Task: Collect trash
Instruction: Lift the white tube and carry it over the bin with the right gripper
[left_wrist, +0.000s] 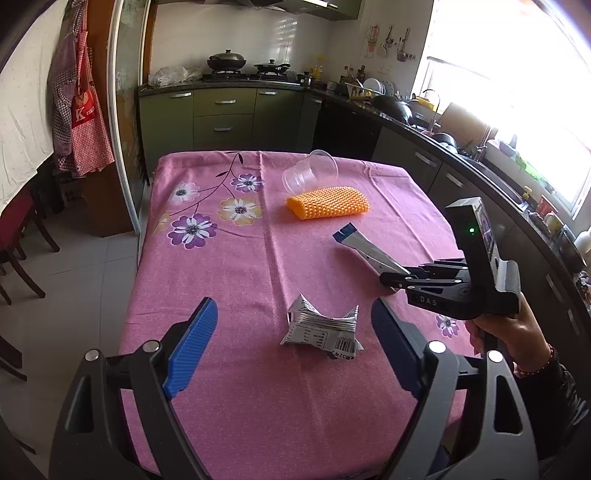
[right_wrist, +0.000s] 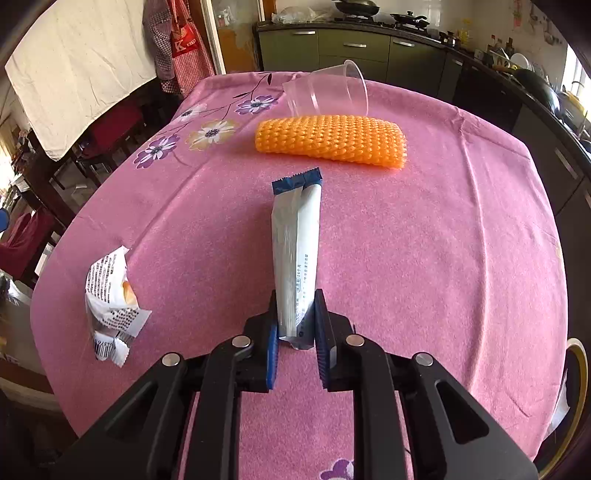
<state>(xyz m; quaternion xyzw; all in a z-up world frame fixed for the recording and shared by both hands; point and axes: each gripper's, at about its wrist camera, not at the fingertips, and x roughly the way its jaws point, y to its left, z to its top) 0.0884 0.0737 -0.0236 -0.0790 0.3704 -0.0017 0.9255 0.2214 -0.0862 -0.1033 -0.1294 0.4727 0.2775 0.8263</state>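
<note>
My right gripper (right_wrist: 295, 328) is shut on a long silver and blue wrapper (right_wrist: 297, 251) and holds it above the pink tablecloth; the wrapper (left_wrist: 360, 245) and the right gripper (left_wrist: 388, 278) also show in the left wrist view. My left gripper (left_wrist: 291, 332) is open, its blue pads on either side of a crumpled white wrapper (left_wrist: 321, 326), close above it. That wrapper (right_wrist: 110, 306) lies left in the right wrist view. An orange foam net (left_wrist: 328, 201) (right_wrist: 332, 140) and a tipped clear plastic cup (left_wrist: 310, 171) (right_wrist: 327, 90) lie farther back.
The table with the pink flowered cloth (left_wrist: 229, 266) fills the middle. Kitchen counters (left_wrist: 480, 173) with pots and dishes run along the back and right. Dark chairs (left_wrist: 14, 243) stand left of the table. A round rim (right_wrist: 576, 387) shows at the right table edge.
</note>
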